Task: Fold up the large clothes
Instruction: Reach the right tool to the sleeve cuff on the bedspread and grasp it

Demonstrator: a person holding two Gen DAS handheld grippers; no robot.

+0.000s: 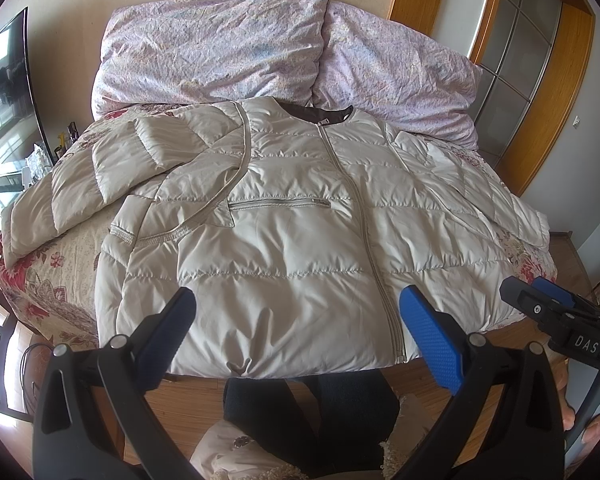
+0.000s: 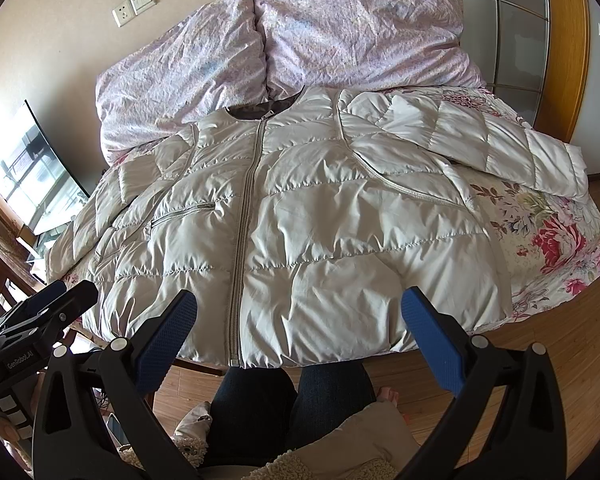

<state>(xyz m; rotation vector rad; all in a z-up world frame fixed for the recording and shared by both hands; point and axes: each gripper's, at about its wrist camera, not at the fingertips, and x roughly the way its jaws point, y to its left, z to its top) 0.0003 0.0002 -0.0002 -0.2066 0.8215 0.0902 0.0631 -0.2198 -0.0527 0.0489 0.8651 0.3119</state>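
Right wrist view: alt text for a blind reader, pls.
A beige puffer jacket lies zipped and front-up on a floral bedspread, sleeves spread to both sides. The right gripper hovers open over its hem, holding nothing; the left gripper shows at the left edge. Two lilac pillows lean against the wall behind.

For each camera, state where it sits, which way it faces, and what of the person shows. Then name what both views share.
Left wrist: sits on the left gripper, above the bed's near edge, facing the headboard wall; shows its open fingers, the right gripper at right, dark-trousered legs below.
Right wrist: sits on the right gripper, facing likewise; shows its open fingers, the left gripper at left, legs, bare toes.
Shared: beige puffer jacket, pink duvet, floral bedspread.
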